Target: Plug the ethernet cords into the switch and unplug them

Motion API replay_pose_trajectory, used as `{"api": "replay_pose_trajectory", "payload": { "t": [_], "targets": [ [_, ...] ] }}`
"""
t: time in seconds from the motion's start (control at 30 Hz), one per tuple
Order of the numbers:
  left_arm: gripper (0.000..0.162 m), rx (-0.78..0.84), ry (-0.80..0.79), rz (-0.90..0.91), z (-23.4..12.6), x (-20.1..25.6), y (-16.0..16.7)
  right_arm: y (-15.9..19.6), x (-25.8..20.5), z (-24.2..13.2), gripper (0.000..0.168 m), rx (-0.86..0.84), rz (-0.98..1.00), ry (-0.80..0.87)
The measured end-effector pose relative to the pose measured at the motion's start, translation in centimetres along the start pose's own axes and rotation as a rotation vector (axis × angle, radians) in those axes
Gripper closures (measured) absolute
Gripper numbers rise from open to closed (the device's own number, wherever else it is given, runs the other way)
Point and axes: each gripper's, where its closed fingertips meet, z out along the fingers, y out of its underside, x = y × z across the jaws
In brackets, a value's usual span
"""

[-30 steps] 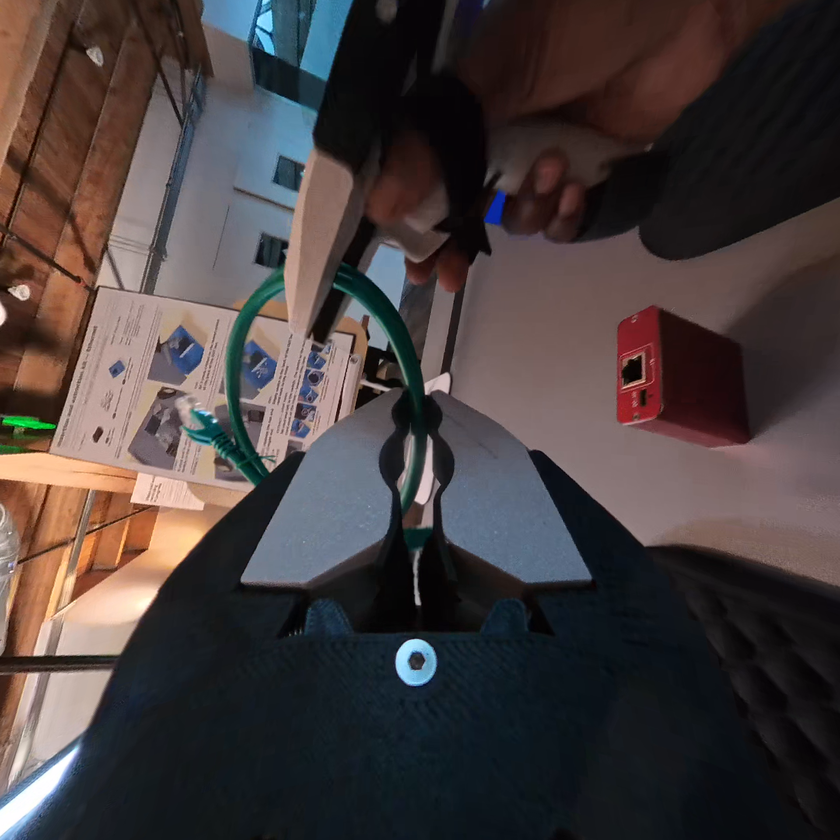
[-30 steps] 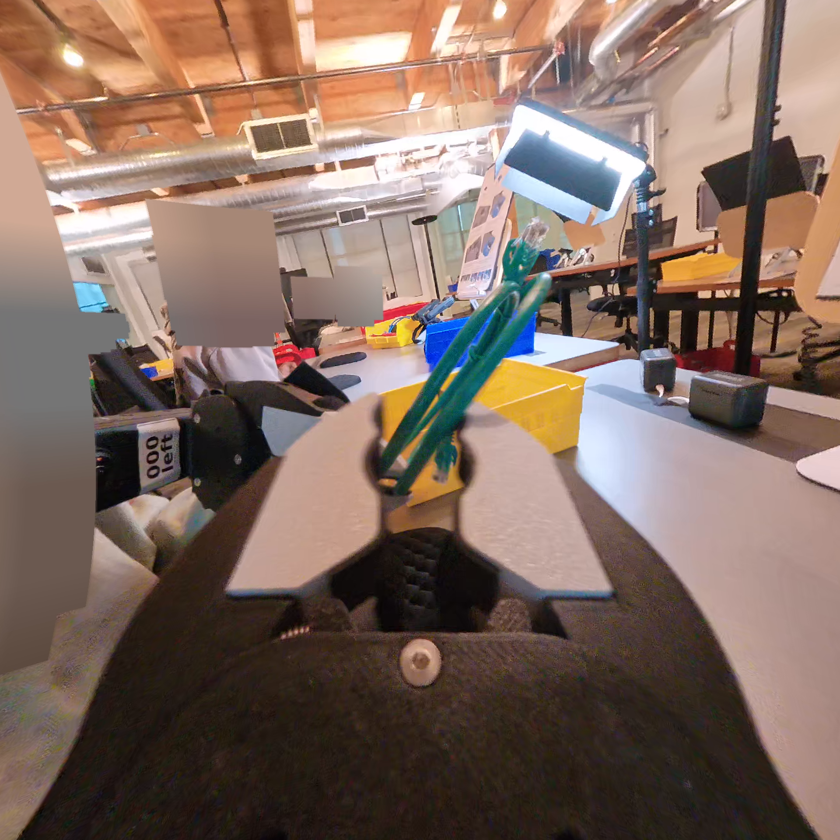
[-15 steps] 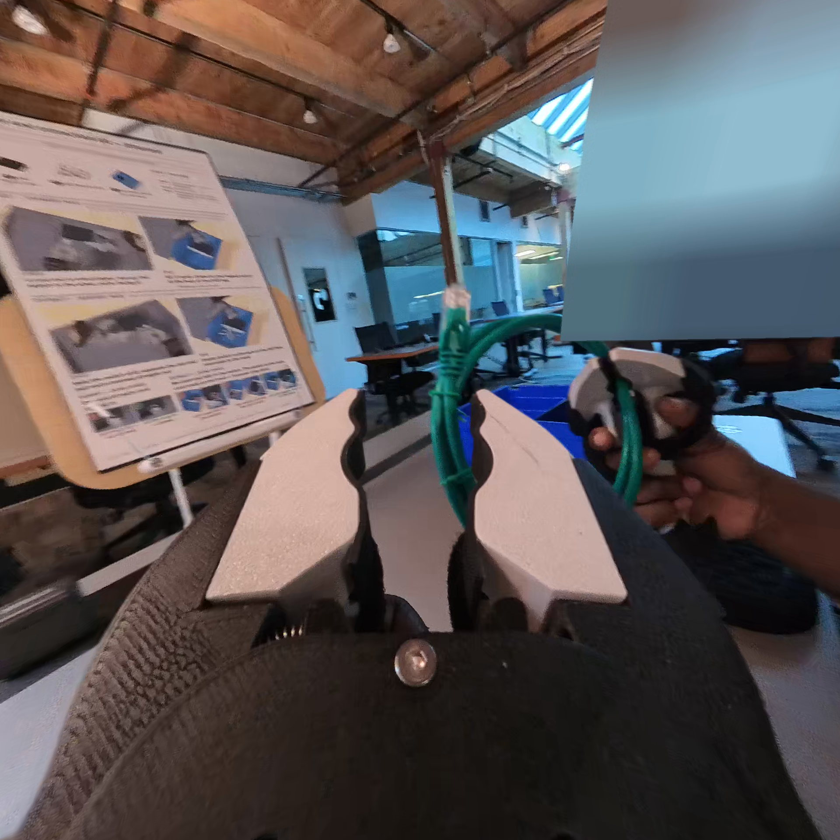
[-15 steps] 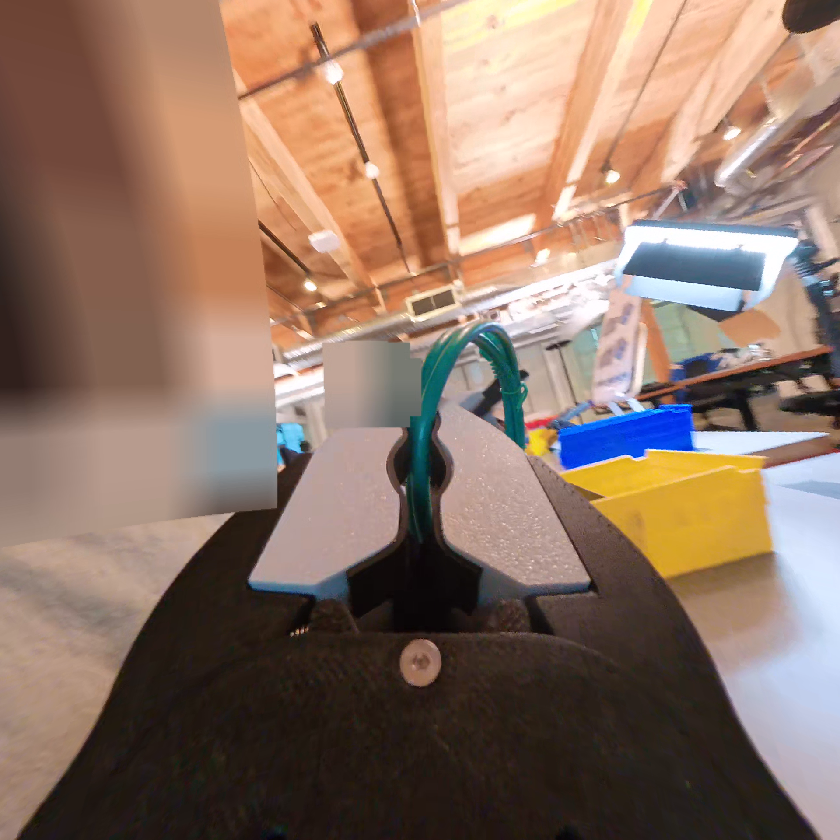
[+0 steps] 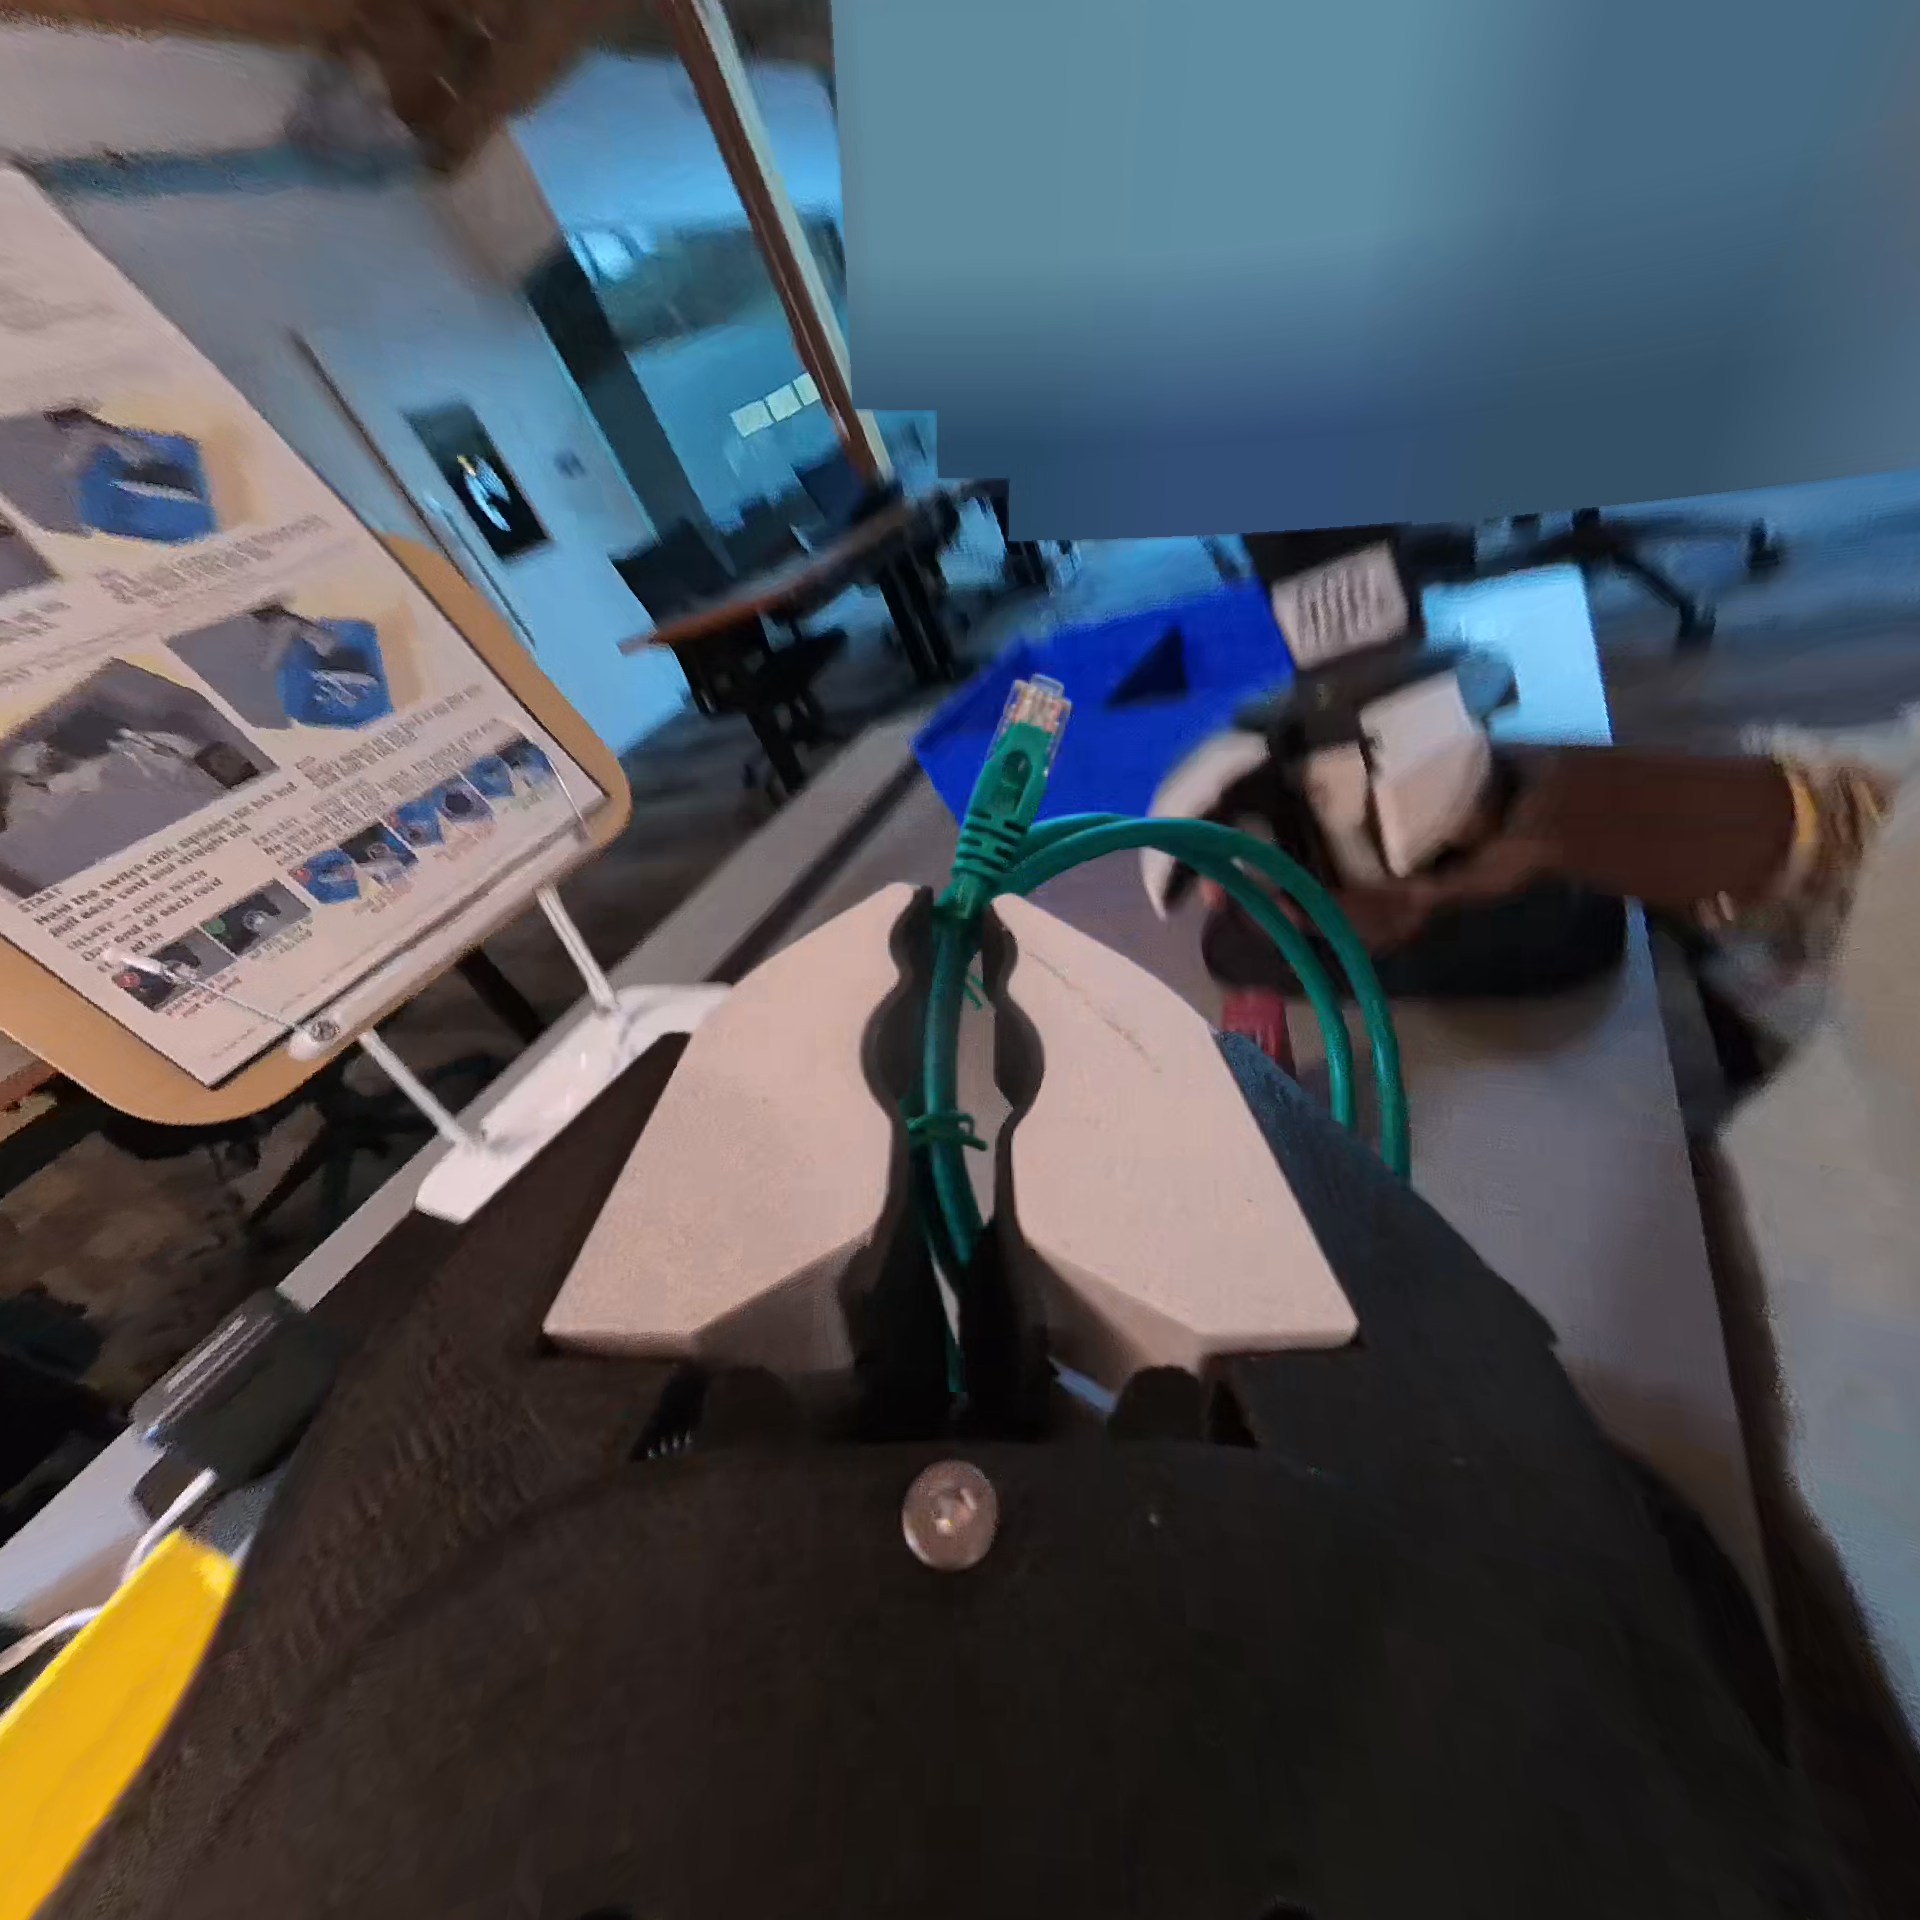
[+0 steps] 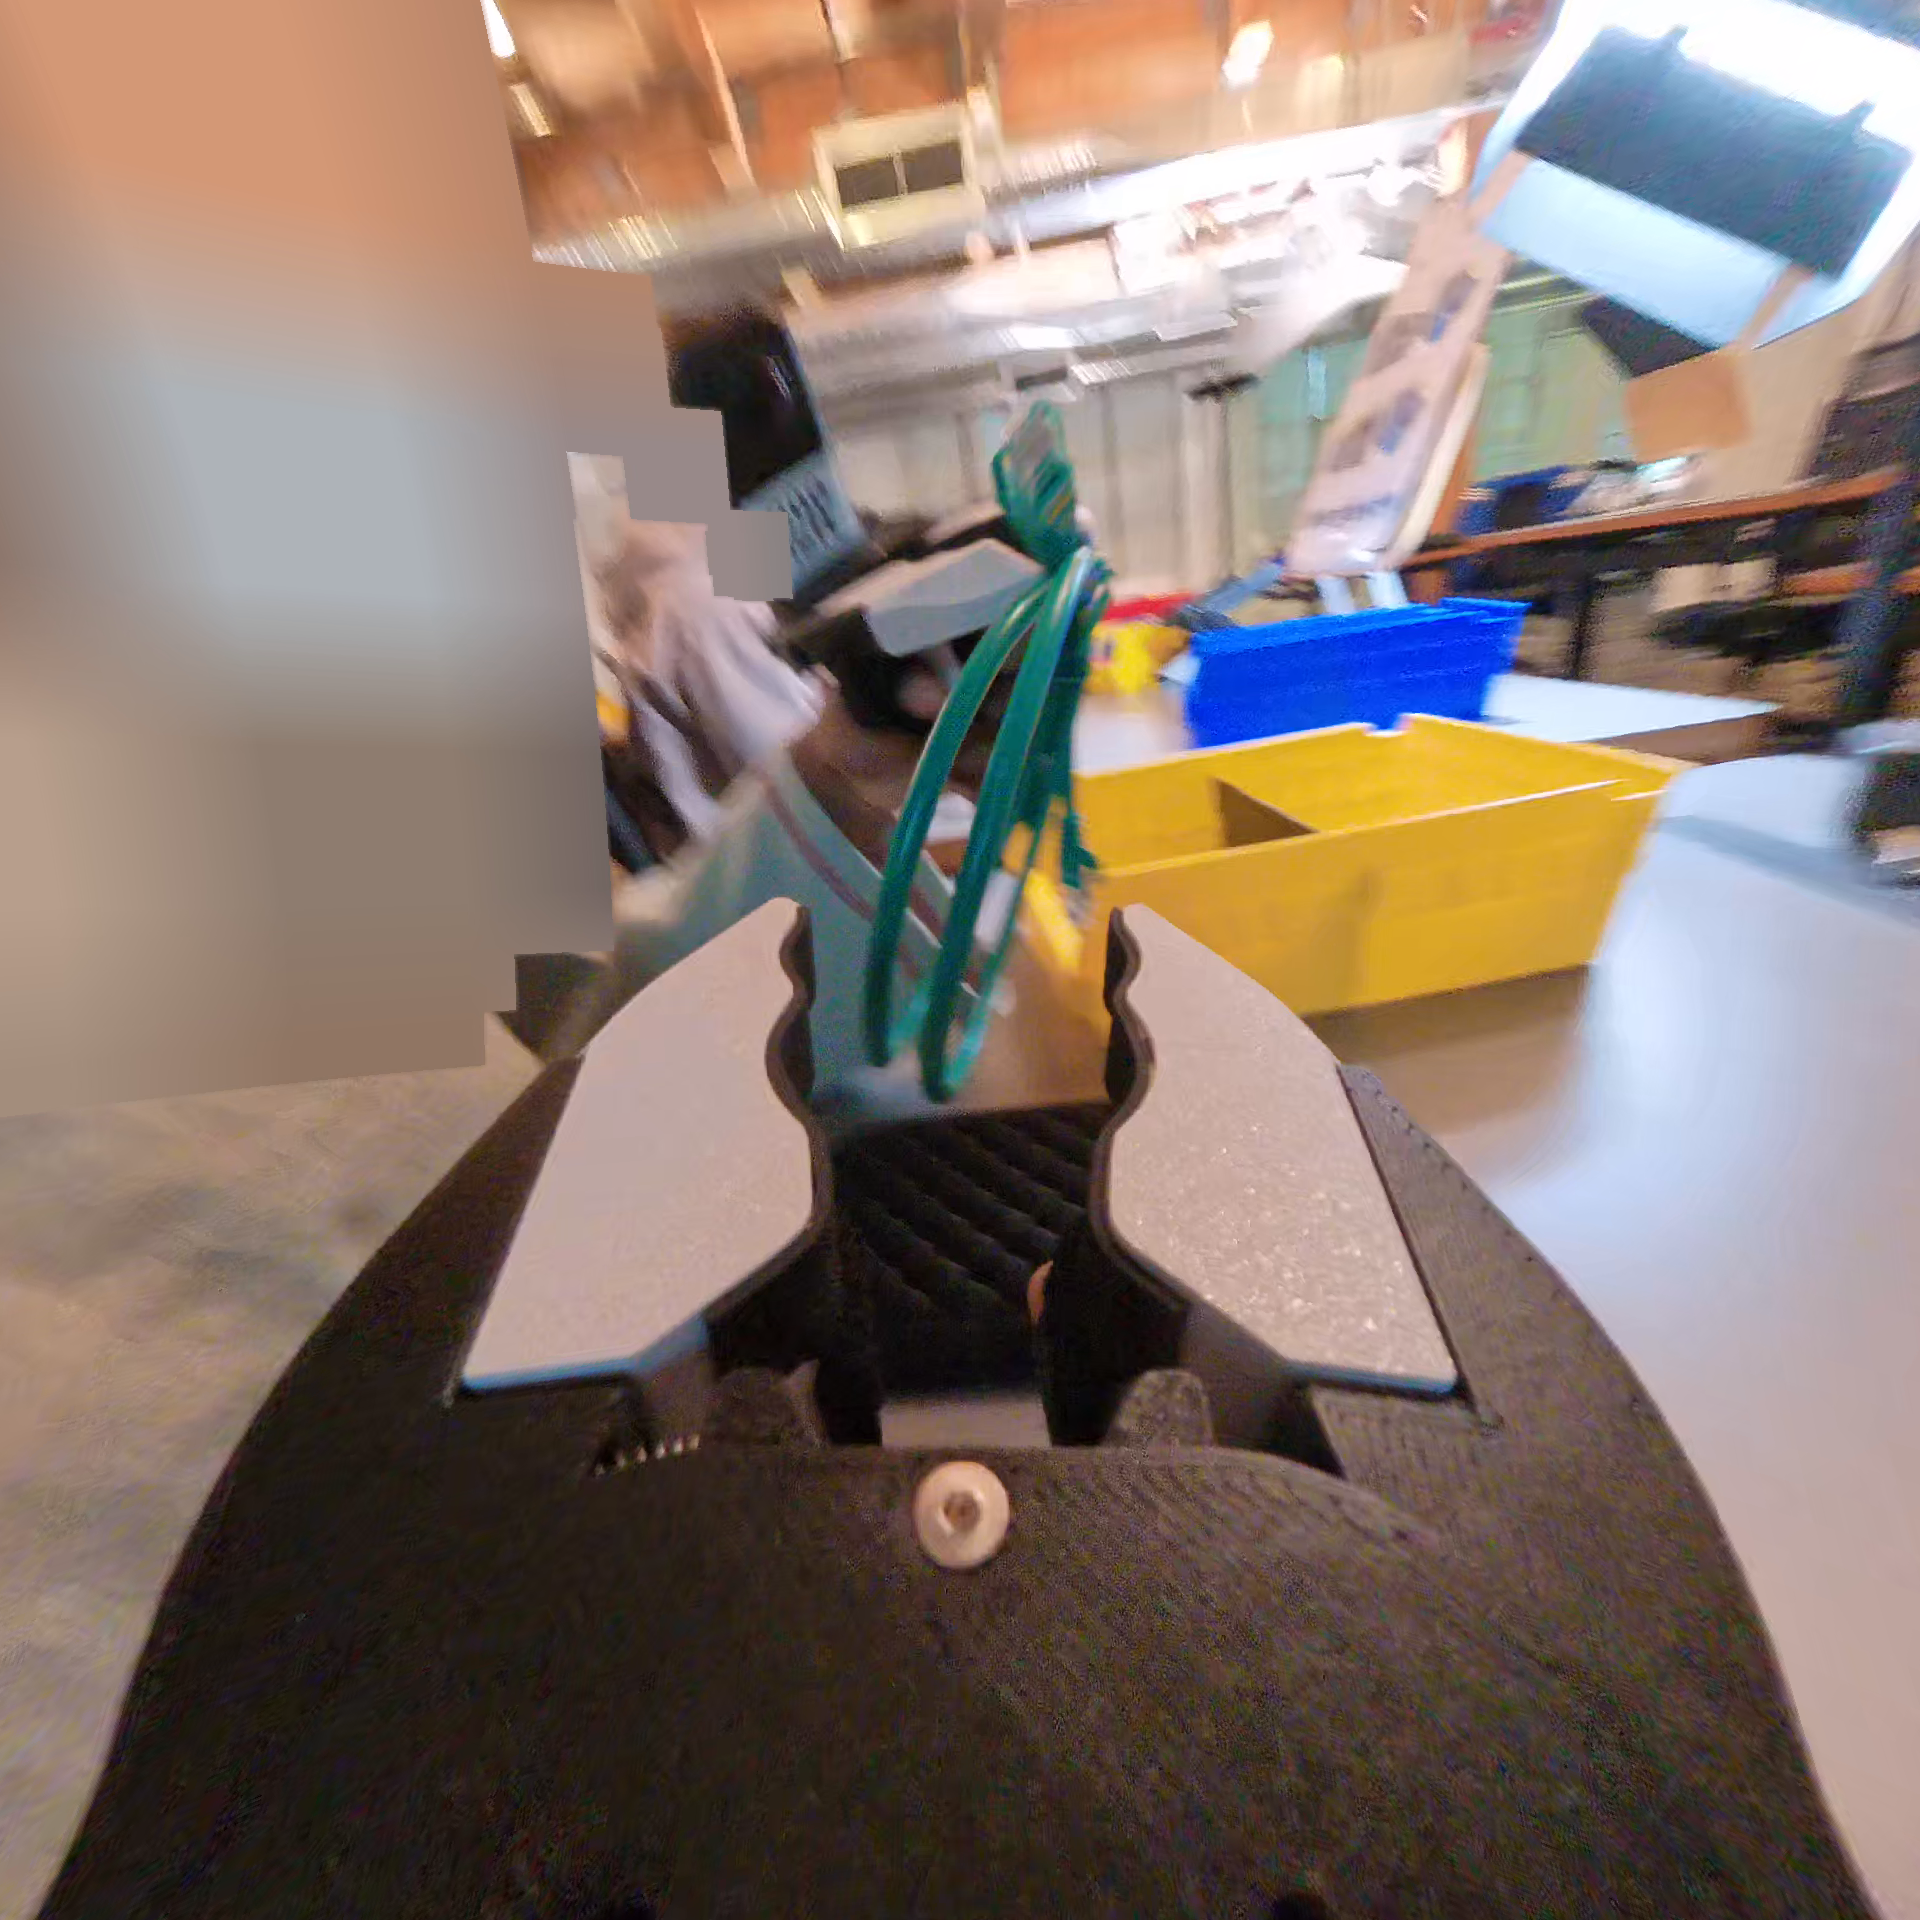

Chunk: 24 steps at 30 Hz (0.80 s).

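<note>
The left gripper (image 5: 954,920) was clenched on a coiled green ethernet cord (image 5: 940,1081), which ran up between its grey fingers (image 5: 790,1122) with a plug (image 5: 1023,743) sticking out past the tips and a loop arching to the right. The right gripper (image 6: 956,925) stood released, jaws spread, holding nothing, the cord hanging just ahead of it over the grey surface (image 6: 1662,1091). Beyond sat a yellow bin (image 6: 1351,894), then a blue bin (image 6: 1340,665). A printed board on a stand (image 5: 239,748) stood near the surface's far left edge.
</note>
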Motion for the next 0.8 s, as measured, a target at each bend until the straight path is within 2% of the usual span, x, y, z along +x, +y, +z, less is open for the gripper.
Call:
{"api": "replay_pose_trajectory", "payload": {
  "t": [0.13,0.27,0.37,0.47,0.6,0.63,0.7,0.8],
  "targets": [
    [0.154,-0.238,0.113,0.079,-0.9,2.2,2.9,-0.9,0.5,0.3,0.124,-0.134,-0.369,0.125],
    [0.154,-0.322,0.191,0.090,-0.6,4.1,4.9,0.1,0.1,2.4,0.131,-0.277,-0.673,0.123],
    [0.154,-0.321,0.222,0.070,-0.3,5.0,5.7,1.6,0.2,3.7,0.133,-0.365,-0.861,0.130],
    [0.154,-0.331,0.242,0.067,0.0,5.6,6.3,2.4,0.4,4.2,0.153,-0.395,-0.894,0.126],
    [0.151,-0.288,0.273,0.051,0.2,6.3,6.3,3.0,-0.1,3.9,0.156,-0.372,-0.820,0.063],
    [0.138,-0.248,0.282,0.044,0.3,6.5,5.9,2.9,-0.3,3.7,0.156,-0.337,-0.783,0.041],
    [0.128,-0.168,0.296,0.045,0.7,6.9,4.9,2.7,-0.7,3.4,0.156,-0.262,-0.685,-0.009],
    [0.134,-0.108,0.337,0.032,1.6,7.9,4.1,2.1,-1.4,3.1,0.156,-0.169,-0.588,-0.065]
  ]
}}
